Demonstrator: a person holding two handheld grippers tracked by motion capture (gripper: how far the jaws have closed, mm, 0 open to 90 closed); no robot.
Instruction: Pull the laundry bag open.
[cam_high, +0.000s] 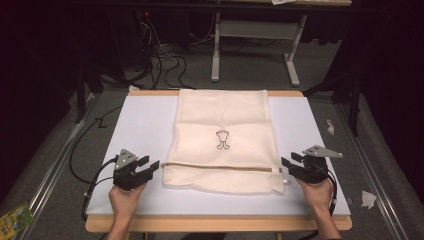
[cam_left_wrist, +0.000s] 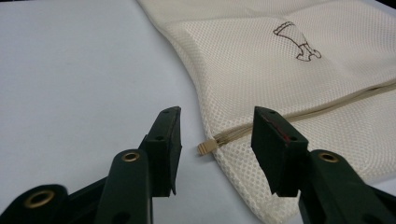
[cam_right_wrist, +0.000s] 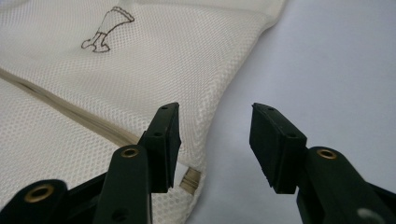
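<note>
Where mesh bag (cam_high: 222, 140) lies, grippers (cam_high: 150, 167) gaping

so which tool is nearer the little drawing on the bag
Neither clearly. The left tool sits off the bag's left edge, the right tool off its right edge. Both are level with the zip, below the drawing, and about equally far from it.

Right claw (cam_right_wrist: 215, 144) open, jaws well apart, rising from six o'clock. Cream mesh laundry bag (cam_right_wrist: 140, 70) spread toward ten o'clock on white desk (cam_right_wrist: 336, 70). Zipper (cam_right_wrist: 70, 112) running to end stop (cam_right_wrist: 190, 179) beside left jaw. Small outline emblem (cam_right_wrist: 107, 30) at eleven o'clock.
</note>
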